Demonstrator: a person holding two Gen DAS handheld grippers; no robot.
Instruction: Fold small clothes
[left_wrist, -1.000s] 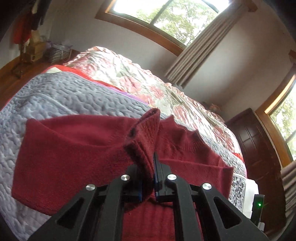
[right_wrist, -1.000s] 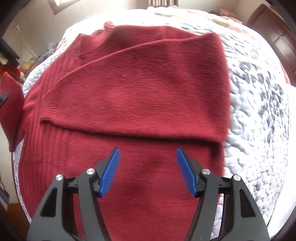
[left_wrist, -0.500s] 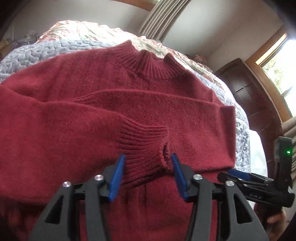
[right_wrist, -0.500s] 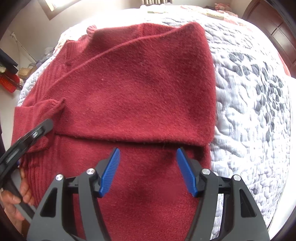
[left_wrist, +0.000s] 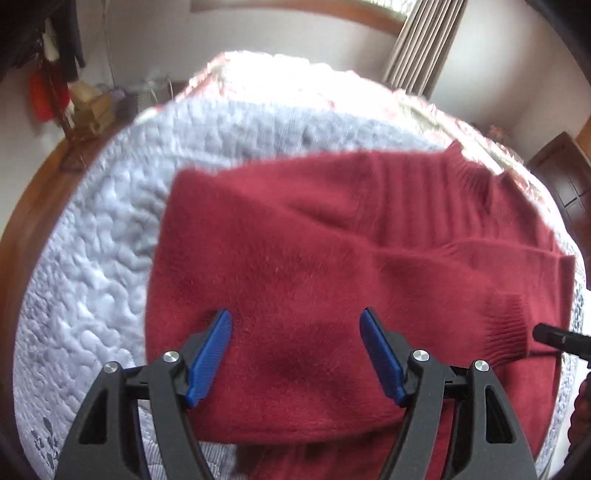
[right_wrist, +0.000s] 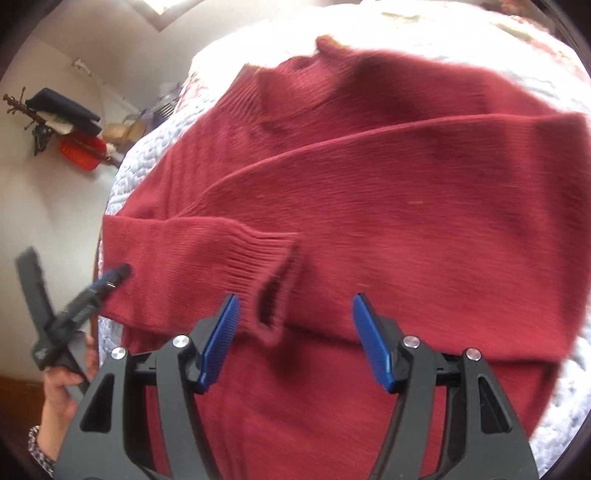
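A bed (left_wrist: 92, 258) fills most of both views, covered by a pale grey quilted bedspread (left_wrist: 85, 295) with a floral quilt (left_wrist: 280, 74) farther toward the wall. On the bedspread lies a dark red knitted sweater (left_wrist: 295, 266), spread flat with its ribbed collar (right_wrist: 325, 48) pointing away from the cameras and both sleeves folded across the body. One sleeve (right_wrist: 406, 177) crosses the chest in a wide band; the other sleeve (right_wrist: 177, 251) lies over it from the opposite side, ending in a ribbed cuff (right_wrist: 266, 258) whose open mouth faces the right tongs. The left tongs (left_wrist: 295, 350) hover over the lower part of the sweater with their blue-padded fingers (left_wrist: 210, 350) spread wide and nothing between them. The right tongs (right_wrist: 293, 339) are likewise spread apart and empty, held just above the cuff and the hem area. In the right wrist view the left tongs appear at the sweater's edge beside the folded sleeve, held by a hand (right_wrist: 62, 384). A curtain (left_wrist: 424, 44) hangs at the far wall, a dark wooden cabinet (left_wrist: 565, 177) stands beside the bed, and clutter including a red basket (right_wrist: 79, 155) sits at the other side.
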